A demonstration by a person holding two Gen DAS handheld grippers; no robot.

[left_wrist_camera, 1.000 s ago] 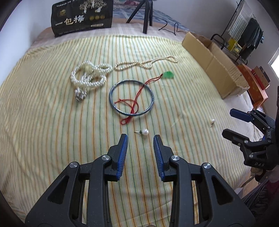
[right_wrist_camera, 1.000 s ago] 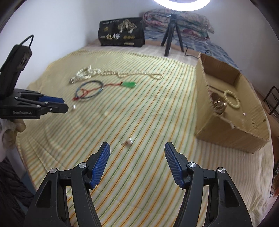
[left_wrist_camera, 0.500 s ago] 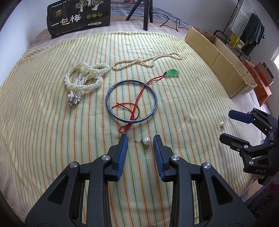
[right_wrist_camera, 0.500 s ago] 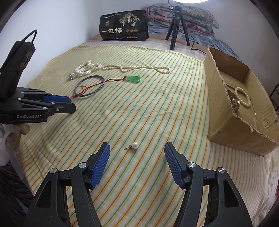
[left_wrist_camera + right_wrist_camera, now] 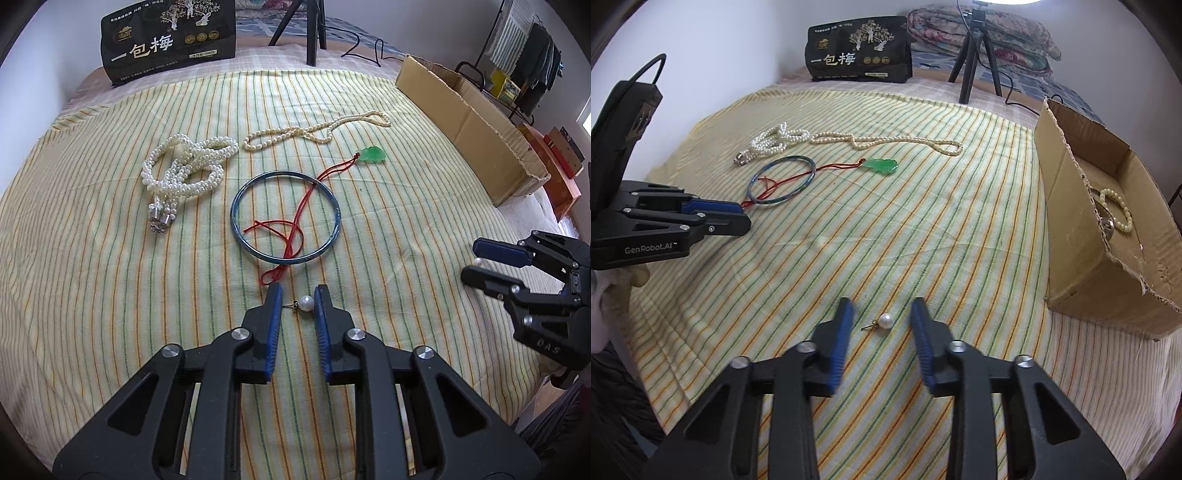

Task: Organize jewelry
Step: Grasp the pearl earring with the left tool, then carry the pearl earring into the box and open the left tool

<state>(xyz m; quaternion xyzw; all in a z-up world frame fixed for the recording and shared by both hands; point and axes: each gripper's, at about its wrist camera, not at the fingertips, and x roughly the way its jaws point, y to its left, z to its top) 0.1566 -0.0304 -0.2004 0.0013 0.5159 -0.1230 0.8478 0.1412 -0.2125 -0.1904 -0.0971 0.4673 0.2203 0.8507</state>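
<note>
The left gripper (image 5: pixel 297 304) is down low over the striped yellow bedspread (image 5: pixel 92 266), its blue-padded jaws parted around a small white pearl stud earring (image 5: pixel 306 303). The pearl sits just beside the right-hand pad, its little metal post pointing toward the other pad, and neither side is clamped on it yet. Over on the right gripper (image 5: pixel 881 319), the jaws are spread wider, and a second white pearl stud earring (image 5: pixel 885 320) lies on the cloth between the fingertips, clear of both pads. Just beyond the left gripper lies the thin blue bangle (image 5: pixel 283 217), with the red cord (image 5: pixel 295 225) of the green jade pendant (image 5: pixel 373 155) draped across it. Farther back, a bunched white pearl necklace (image 5: pixel 186 168) and a long cream bead strand (image 5: pixel 314 131). The torn brown cardboard box (image 5: pixel 1071 236) stands to the right, a cream bead bracelet (image 5: pixel 1117 208) inside.
</note>
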